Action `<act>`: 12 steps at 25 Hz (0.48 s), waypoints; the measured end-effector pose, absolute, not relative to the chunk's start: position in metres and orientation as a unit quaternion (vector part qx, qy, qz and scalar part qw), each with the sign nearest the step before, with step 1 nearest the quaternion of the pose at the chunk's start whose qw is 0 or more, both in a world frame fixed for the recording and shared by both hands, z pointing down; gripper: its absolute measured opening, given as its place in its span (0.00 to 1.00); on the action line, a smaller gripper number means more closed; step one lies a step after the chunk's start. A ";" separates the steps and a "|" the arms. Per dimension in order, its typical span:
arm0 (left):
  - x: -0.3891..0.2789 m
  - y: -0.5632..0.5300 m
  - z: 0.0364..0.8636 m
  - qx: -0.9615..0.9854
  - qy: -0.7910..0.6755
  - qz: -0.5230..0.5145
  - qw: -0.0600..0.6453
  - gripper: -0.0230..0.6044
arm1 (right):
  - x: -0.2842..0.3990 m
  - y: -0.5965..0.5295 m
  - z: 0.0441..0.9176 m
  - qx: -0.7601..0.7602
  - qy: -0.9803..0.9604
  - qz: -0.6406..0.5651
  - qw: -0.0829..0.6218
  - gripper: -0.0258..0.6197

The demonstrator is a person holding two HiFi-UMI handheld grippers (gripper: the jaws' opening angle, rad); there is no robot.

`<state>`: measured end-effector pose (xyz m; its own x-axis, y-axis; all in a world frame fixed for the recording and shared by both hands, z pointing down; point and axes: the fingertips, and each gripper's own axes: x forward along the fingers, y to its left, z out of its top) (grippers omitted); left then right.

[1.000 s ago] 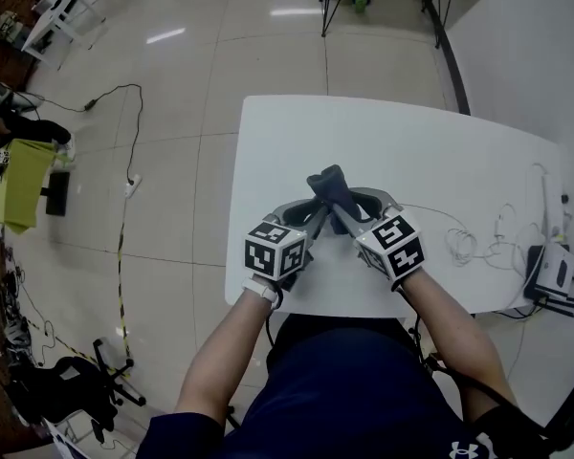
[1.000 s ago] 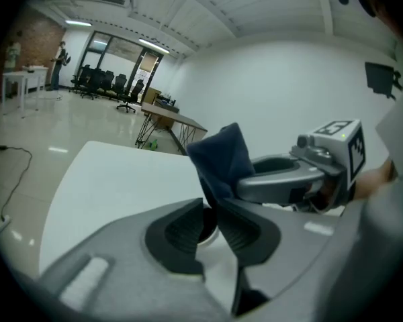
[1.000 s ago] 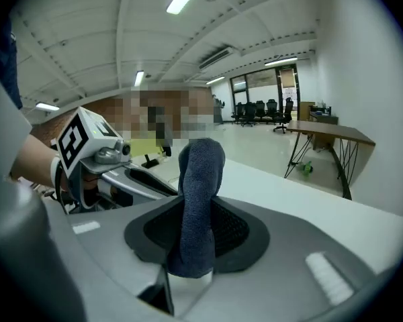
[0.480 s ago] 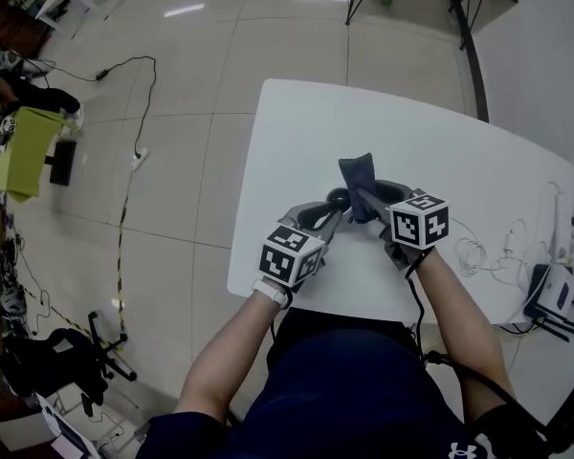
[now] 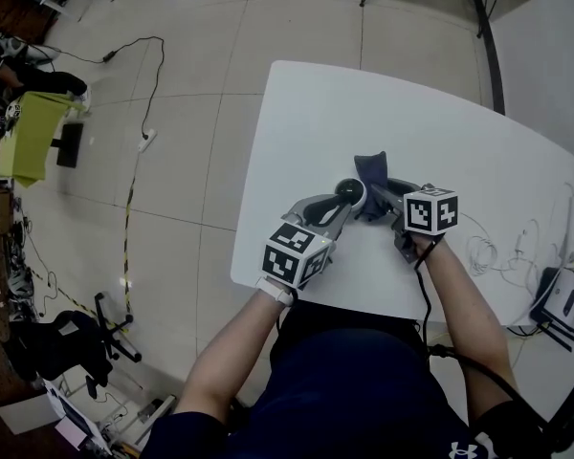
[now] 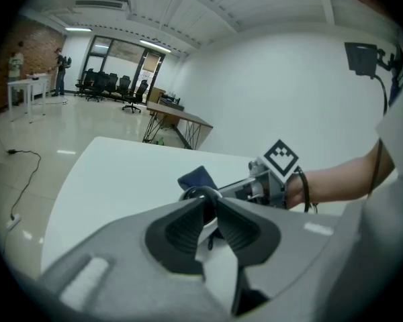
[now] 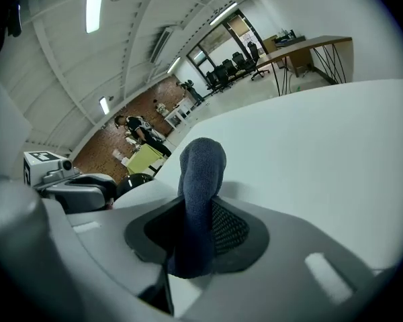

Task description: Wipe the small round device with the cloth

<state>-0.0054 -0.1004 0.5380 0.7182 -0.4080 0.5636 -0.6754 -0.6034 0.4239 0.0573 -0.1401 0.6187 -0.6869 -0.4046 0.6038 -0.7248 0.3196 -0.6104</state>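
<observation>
the left gripper has its fingers closed on the edge of the small round device, a black disc with a pale rim, and holds it over the near middle of the white table. in the left gripper view the two dark pads pinch together on the device, which sticks out past their tips. the right gripper has its fingers clamped on the dark blue cloth; in the right gripper view the cloth stands up from between the mesh pads as a folded, rounded bunch. in the head view the cloth sits just to the right of the device and close against it, though whether the two actually touch cannot be told. the two grippers angle in towards each other, tips nearly meeting. thin white cables lie loose on the table farther right, well apart from the device.
</observation>
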 end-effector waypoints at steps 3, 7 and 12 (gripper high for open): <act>-0.007 -0.101 0.539 0.869 -0.315 0.207 0.320 0.13 | 0.055 -0.137 0.634 0.351 -0.788 0.471 0.184 0.21; -0.006 -0.102 0.539 0.869 -0.318 0.206 0.318 0.14 | 0.056 -0.136 0.639 0.350 -0.782 0.480 0.190 0.21; -0.002 -0.100 0.533 0.875 -0.317 0.207 0.301 0.14 | 0.071 -0.151 0.598 0.369 -0.812 0.403 0.206 0.21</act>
<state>-0.0022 -0.0995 0.5333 0.7129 -0.4305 0.5536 -0.6800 -0.6172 0.3957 0.0711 -0.1508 0.5983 -0.6423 -0.4332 0.6323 -0.7656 0.4022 -0.5021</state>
